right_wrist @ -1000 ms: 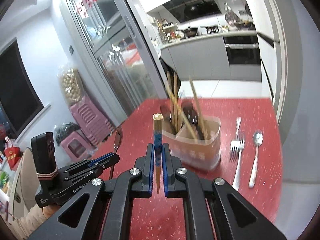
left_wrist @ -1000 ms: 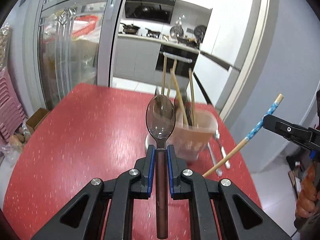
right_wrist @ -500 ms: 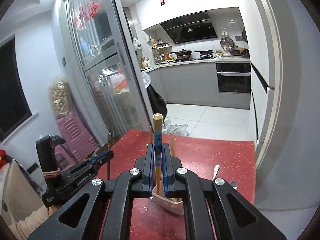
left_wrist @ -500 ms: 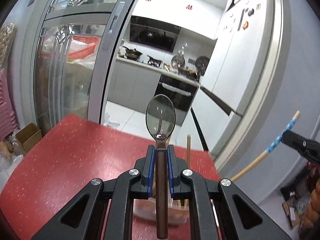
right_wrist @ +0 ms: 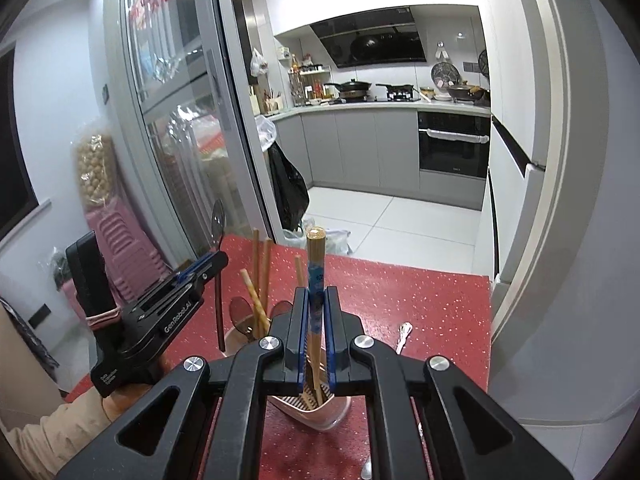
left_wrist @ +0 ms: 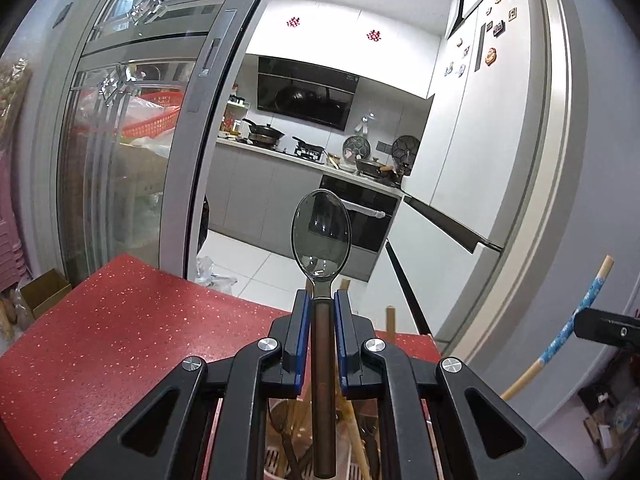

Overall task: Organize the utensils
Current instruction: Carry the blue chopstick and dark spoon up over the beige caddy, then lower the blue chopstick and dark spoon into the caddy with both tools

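spoon (left_wrist: 321, 240) upright between left gripper (left_wrist: 321, 312) pads

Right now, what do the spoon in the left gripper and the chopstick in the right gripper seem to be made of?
Spoon: bowl probably polished metal, since it mirrors the room; handle dark brown, maybe wood or coated. Chopstick: likely bamboo or wood, pale grainy tip, blue printed band.

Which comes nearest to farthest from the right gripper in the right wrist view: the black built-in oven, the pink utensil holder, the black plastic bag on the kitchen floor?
From the right gripper:
1. Pink utensil holder, just below its fingers on the red table.
2. Black plastic bag, beyond the table's far edge, left of centre.
3. Black built-in oven, far back, right.
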